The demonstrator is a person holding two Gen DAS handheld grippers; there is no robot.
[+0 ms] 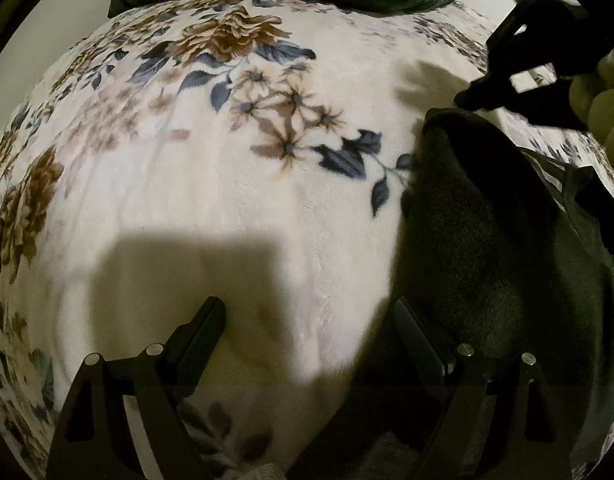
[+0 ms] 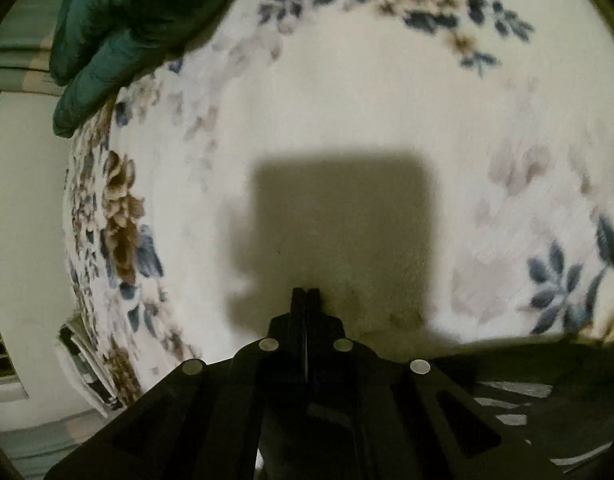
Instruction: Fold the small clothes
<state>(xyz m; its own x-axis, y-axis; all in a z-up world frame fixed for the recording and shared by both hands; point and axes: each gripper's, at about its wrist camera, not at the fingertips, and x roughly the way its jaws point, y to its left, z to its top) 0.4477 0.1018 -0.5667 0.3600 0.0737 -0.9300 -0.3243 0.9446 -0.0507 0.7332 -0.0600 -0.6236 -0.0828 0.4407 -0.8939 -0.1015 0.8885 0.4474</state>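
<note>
Floral cream fleece bed blanket [image 1: 187, 208] bearing dark green knit garment [image 1: 487, 248], lying right of wide-gaping left tool [image 1: 311, 320]; right tool [image 2: 306, 294] pinching closed, apparently empty.

Left claw [image 1: 307, 320] spread wide; right claw [image 2: 306, 294] closed.

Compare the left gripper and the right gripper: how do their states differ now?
The left gripper has its jaws wide apart and holds nothing, beside the dark garment. The right gripper has its jaws pressed together, above the garment's raised edge. Both are black and hang over the floral blanket.
</note>
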